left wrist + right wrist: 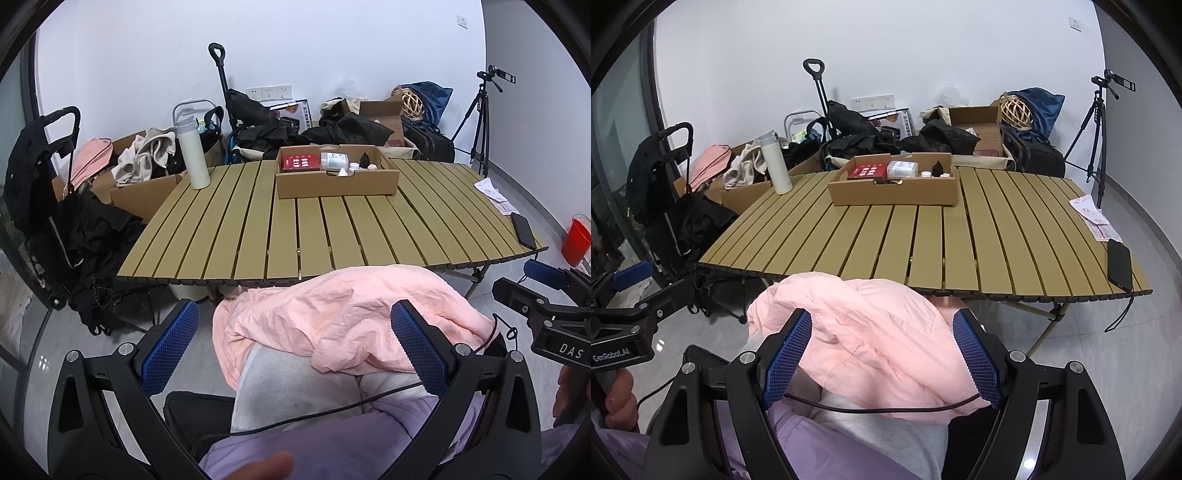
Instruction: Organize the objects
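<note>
A shallow cardboard box (336, 182) (894, 192) stands at the far middle of the slatted tan table (314, 236) (923, 240). It holds a red box (300, 162) (868, 171), a clear plastic container (333, 160) (904, 168), a small dark bottle (364, 159) (937, 168) and small white bottles (354, 167). My left gripper (295, 347) is open and empty, held over a pink jacket (343, 317) (871, 343) on the person's lap, short of the table. My right gripper (882, 354) is open and empty over the same jacket; it also shows in the left wrist view (546, 295).
A white thermos (192, 155) (775, 166) stands at the table's far left. A black phone (522, 230) (1120, 266) and papers (1093, 218) lie at the right edge. Bags, boxes, a cart (44, 192), a tripod (1093, 129) and a red bucket (576, 240) surround the table.
</note>
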Motion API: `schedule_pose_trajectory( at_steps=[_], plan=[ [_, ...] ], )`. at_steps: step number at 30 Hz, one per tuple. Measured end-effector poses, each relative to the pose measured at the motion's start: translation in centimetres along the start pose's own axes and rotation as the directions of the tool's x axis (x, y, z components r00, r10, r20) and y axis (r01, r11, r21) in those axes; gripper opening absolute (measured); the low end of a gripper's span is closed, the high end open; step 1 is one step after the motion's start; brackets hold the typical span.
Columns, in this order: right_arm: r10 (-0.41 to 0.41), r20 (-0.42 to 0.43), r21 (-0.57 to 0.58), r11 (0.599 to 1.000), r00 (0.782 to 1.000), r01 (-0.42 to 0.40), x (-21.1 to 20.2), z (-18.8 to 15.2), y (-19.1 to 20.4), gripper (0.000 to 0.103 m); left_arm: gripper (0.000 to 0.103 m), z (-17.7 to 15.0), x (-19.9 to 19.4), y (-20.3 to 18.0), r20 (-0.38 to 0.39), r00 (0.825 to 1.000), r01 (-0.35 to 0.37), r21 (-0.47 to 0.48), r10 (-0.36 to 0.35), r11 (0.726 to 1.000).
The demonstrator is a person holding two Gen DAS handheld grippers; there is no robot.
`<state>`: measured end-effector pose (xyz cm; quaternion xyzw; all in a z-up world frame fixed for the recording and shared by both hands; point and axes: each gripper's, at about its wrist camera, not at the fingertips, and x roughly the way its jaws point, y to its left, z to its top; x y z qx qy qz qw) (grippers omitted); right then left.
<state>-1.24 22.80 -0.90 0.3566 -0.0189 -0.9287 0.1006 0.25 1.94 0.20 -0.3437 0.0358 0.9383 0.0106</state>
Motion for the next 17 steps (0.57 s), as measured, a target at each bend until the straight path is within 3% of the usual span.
schedule_pose_trajectory(
  at_steps=[17],
  plan=[
    [-0.002, -0.005, -0.005, 1.0, 1.0, 0.002, 0.17, -0.15, 0.06, 0.082, 0.103, 0.08, 0.09, 0.07, -0.011, 1.0, 0.002, -0.016, -0.002, 1.0]
  ],
)
